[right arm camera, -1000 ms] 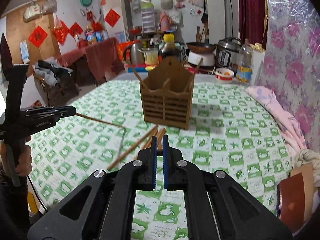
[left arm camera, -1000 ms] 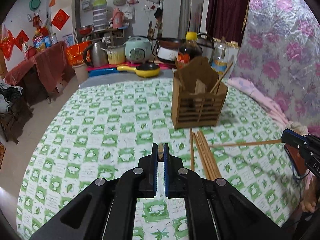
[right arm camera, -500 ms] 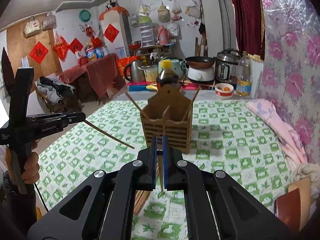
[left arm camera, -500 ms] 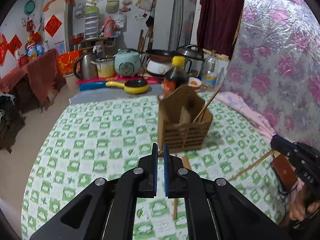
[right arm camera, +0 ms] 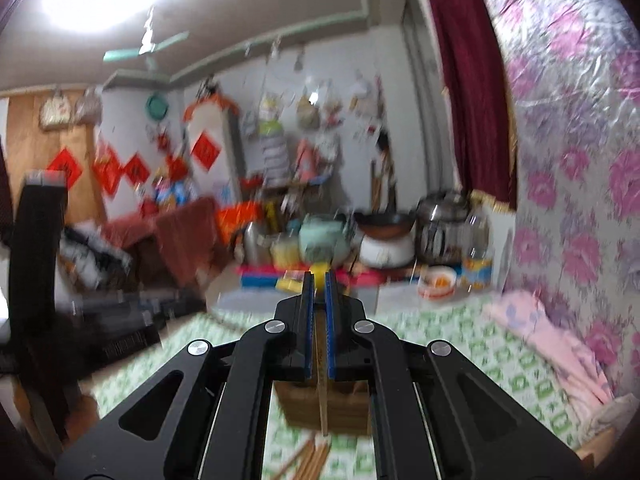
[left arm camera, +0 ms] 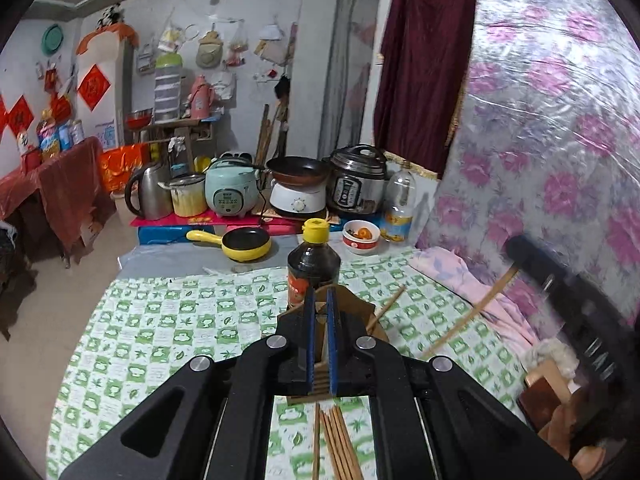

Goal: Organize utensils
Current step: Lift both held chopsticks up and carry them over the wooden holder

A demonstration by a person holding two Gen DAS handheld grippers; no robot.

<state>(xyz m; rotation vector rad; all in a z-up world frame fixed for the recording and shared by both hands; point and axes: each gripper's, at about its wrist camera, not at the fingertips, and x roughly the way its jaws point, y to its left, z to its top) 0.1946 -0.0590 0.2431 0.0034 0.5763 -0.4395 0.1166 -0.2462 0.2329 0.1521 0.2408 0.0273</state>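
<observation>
My left gripper (left arm camera: 319,300) is shut on a thin wooden chopstick, of which only the end shows between the blue pads. It hangs over the slatted wooden utensil holder (left arm camera: 374,316), which is mostly hidden behind the fingers. One chopstick (left arm camera: 390,300) leans out of that holder. Several loose chopsticks (left arm camera: 338,440) lie on the checked tablecloth in front of it. My right gripper (right arm camera: 319,280) is shut on a pale chopstick (right arm camera: 323,380) that hangs down in front of the holder (right arm camera: 344,404). From the left wrist view this chopstick (left arm camera: 468,316) slants down at the right.
A dark sauce bottle (left arm camera: 314,260) stands just behind the holder. Behind it are a small bowl (left arm camera: 361,236), a yellow pan (left arm camera: 244,243) and cookers. Pink cloth (left arm camera: 460,276) lies along the table's right edge beside the flowered wall. The right wrist view is blurred.
Both grippers have risen with their chopsticks and come in over the holder. The holder has slid from mid-view to behind the fingers. The right view has tilted up toward the ceiling.
</observation>
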